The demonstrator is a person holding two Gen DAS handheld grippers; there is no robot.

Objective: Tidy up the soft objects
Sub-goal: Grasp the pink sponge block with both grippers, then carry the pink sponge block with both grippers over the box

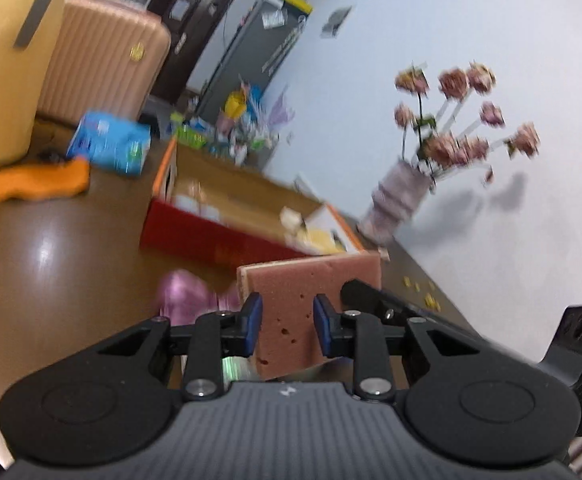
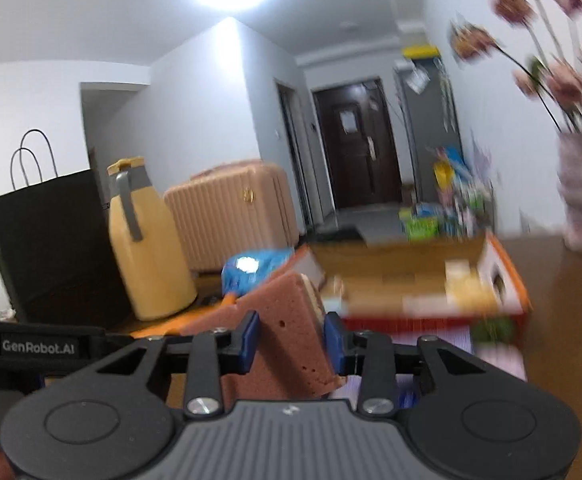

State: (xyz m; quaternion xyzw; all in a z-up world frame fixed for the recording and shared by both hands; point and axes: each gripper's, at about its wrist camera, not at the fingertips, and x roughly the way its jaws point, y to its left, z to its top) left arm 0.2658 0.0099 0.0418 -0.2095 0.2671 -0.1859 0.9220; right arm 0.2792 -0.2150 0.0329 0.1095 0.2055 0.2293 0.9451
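Between the blue pads of the left gripper (image 1: 286, 318), in the left wrist view, a reddish-brown sponge (image 1: 311, 292) is pinched at its lower part and stands upright above the brown table (image 1: 51, 248). At twelve o'clock from it lies the open cardboard box (image 1: 227, 204); at two o'clock, a vase of pink flowers (image 1: 399, 196); at nine o'clock, a blurred pink object (image 1: 187, 294), possibly another soft thing.

In the right wrist view, the right gripper (image 2: 291, 340) clamps a similar reddish-brown sponge (image 2: 287, 332), tilted leftward. The box (image 2: 411, 280) sits at one o'clock, a yellow jug (image 2: 147, 248) at ten o'clock.
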